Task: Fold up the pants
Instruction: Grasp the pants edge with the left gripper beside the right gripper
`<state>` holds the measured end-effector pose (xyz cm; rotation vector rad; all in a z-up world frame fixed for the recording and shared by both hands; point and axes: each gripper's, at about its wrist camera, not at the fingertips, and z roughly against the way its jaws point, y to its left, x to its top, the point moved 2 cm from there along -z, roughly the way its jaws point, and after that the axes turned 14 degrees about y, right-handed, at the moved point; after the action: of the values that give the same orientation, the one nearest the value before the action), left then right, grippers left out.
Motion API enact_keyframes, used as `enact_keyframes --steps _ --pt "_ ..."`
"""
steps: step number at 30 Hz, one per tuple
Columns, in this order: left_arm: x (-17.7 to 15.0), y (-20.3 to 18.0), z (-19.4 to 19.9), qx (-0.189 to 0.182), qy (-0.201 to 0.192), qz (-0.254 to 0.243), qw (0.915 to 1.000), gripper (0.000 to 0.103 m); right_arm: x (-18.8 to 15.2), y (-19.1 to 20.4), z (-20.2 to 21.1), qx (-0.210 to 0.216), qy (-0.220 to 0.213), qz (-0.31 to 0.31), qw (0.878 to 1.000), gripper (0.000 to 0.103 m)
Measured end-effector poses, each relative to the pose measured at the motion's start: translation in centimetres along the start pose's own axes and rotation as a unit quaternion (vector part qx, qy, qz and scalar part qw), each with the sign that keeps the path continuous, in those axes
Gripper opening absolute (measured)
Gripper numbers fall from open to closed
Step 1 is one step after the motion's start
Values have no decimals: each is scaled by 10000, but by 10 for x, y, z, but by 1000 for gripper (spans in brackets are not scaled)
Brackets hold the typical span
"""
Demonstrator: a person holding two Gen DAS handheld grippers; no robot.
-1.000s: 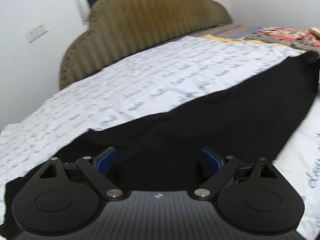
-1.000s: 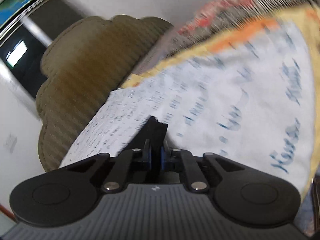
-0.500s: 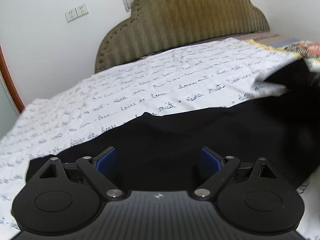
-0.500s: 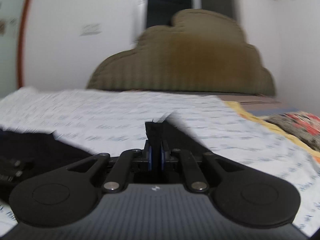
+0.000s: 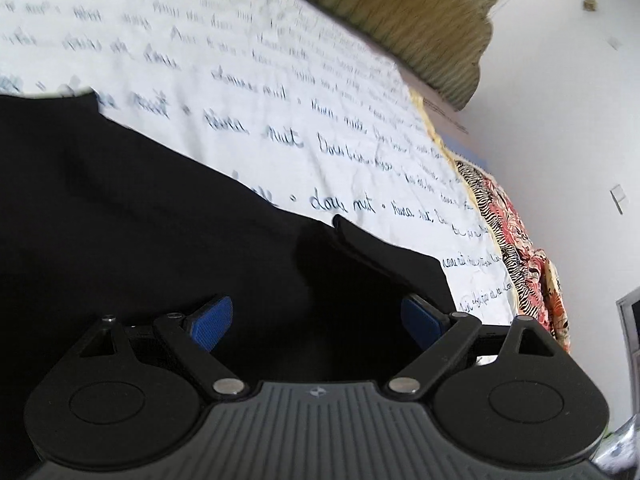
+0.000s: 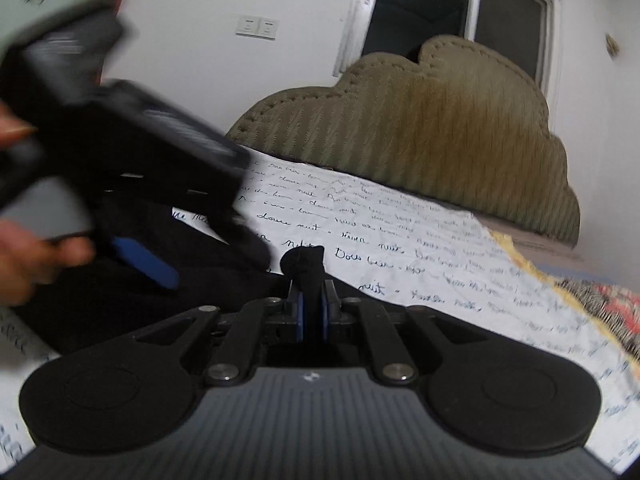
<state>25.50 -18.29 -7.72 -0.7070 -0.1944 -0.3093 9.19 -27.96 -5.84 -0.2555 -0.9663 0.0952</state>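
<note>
We have just carried a pinched edge of the pants point(image 6: 304, 266) across the bed point(image 6: 420, 248); the right tool point(image 6: 311, 312) is clenched on a small black tuft of that fabric at lower centre of its view, and this reads to us as the fold being drawn over, not yet laid down. The left tool point(image 5: 316, 320) is released, jaws wide with nothing between them, hovering over the dark cloth point(image 5: 140, 220) that fills the lower left of its frame; a loose flap of it lies at centre right against the printed sheet point(image 5: 280, 80).

Against the earlier frames, the left view has rolled, so the headboard point(image 5: 420, 20) now sits in the upper right; in the right view the left tool point(image 6: 132, 184) and a hand point(image 6: 36, 252) have come in at the left edge, blurred; the right grip itself is unchanged.
</note>
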Motion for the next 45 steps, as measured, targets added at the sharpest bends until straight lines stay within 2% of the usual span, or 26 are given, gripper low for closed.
enact_keyframes --steps 3,4,5,7,11,18,20,22,27,28,29,30,32,33,36,40,45 --pt "6 -4 -13 -200 57 273 9994 89 -6 6 8 -141 -30 341 9993 10" --pt "7 -3 -15 -253 39 377 9990 84 -7 8 10 -170 -17 418 9990 10" --pt "7 -2 -17 -301 34 444 9986 72 -9 9 11 -155 -6 453 9989 10" --pt "7 2 -15 -348 42 494 9982 67 -11 12 14 -55 -2 516 9987 10" --pt "7 8 -10 -539 59 592 9968 67 -14 21 15 -39 9 678 9977 10" --pt "5 9 -8 -732 -16 689 9949 70 -13 27 12 14 142 489 9987 10" --pt "4 12 -7 -967 -47 703 9928 81 -12 28 9 3 195 470 9987 10" --pt "2 14 -5 -1123 -103 768 9906 84 -12 27 6 26 282 409 9988 10" --pt "5 7 -8 -894 -109 534 9945 83 -15 24 6 130 295 262 9991 10" --pt "4 6 -8 -899 -112 464 9948 75 -15 25 7 137 248 276 9992 10" --pt "4 4 -10 -895 -84 393 9952 56 -12 23 7 158 209 288 9992 10" --pt "6 2 -14 -892 -16 334 9955 47 -12 24 8 183 161 310 9992 10" --pt "7 2 -19 -912 102 312 9953 17 -11 26 11 213 67 376 9990 10" --pt "7 4 -19 -905 79 328 9953 13 -10 28 13 215 28 411 9989 10" --pt "3 6 -9 -776 -130 209 9967 9 -10 32 16 179 -3 493 9986 10" --pt "-3 -1 14 -81 -610 -275 9977 9 -9 42 19 289 -59 604 9977 10" --pt "-6 4 27 422 -740 -527 9950 9 -6 65 17 596 -104 732 9955 10"
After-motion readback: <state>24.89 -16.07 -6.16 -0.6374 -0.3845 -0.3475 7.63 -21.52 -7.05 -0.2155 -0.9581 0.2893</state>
